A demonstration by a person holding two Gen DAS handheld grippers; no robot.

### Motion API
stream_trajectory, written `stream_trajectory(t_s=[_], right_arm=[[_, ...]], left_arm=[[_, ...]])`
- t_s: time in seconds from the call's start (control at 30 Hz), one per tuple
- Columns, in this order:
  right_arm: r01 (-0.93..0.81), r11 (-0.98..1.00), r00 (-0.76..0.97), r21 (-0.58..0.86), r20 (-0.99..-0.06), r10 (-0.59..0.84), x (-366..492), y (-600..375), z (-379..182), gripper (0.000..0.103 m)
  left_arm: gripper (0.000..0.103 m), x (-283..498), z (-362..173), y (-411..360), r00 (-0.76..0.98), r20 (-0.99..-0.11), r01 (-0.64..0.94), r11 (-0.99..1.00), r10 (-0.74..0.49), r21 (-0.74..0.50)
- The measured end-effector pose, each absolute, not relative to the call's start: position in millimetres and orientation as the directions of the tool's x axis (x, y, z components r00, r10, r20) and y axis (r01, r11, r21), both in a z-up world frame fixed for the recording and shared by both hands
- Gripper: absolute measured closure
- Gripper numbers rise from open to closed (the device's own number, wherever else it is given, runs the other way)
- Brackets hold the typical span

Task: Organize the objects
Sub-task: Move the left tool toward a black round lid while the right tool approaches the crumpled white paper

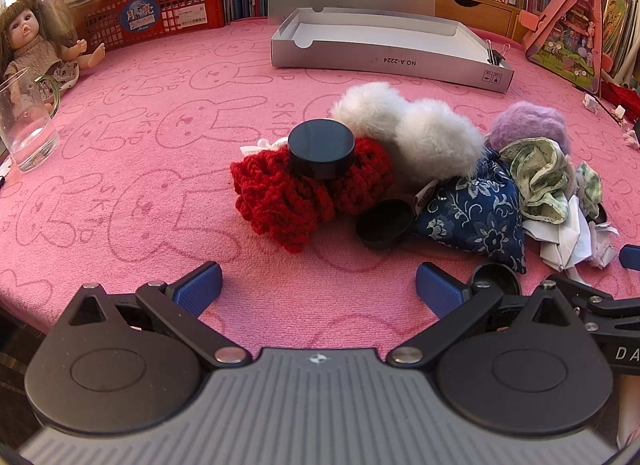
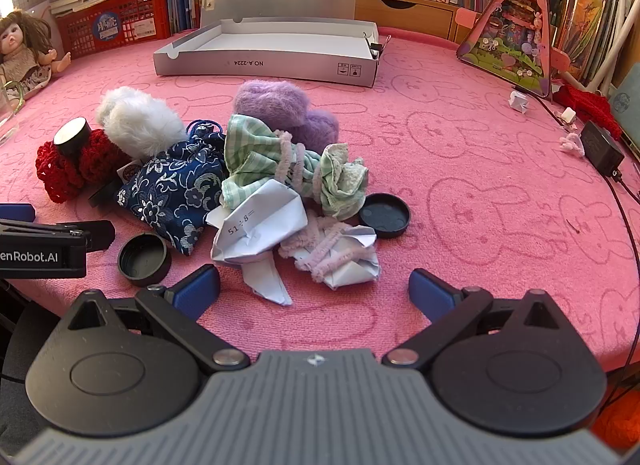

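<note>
Pile beside box, only clips inside; adapter in right view only; both grippers gaping, holding nothing.

Worktop cover: pink, printed with darker pink outline rabbits. Crocheted piece, near left of the heap: red. Round jar on it: glossy black. Two fluffy balls: white. Felted piece farther back: lilac. Drawstring pouch: navy with a white floral print. Crumpled cloth: green and white check. Folded paper: white with dark printed figures. Pipe-cleaner twists: pale lilac. Loose lids: black. Open box at far centre: silver-grey outside, white inside. Crate at far left: red. Gripper pads: blue.
</note>
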State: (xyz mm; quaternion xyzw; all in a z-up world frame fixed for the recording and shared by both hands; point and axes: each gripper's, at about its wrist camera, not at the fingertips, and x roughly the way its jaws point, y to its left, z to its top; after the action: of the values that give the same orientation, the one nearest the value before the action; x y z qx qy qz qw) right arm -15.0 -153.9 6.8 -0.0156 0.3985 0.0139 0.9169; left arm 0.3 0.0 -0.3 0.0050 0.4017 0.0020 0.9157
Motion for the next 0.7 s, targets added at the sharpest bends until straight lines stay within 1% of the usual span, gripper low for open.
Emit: stream_trajectory(t_s=[0.53,0.7], right_arm=[[-0.046,0.999,0.698,-0.015,-0.716,0.022,-18.3,-155.1,5.6,0.0],[-0.052,0.999,0.723,-0.014,-0.69,0.028,-22.7,-155.8,2.3,0.0]], left_arm=[[0.0,0.4,-0.4,-0.1,0.679,-0.734,0.0,1.0,0.008,0.011],[0.0,-1.0,-0.8,1.4,0.683,-0.731,-0.001,1.0,0.008,0.01]])
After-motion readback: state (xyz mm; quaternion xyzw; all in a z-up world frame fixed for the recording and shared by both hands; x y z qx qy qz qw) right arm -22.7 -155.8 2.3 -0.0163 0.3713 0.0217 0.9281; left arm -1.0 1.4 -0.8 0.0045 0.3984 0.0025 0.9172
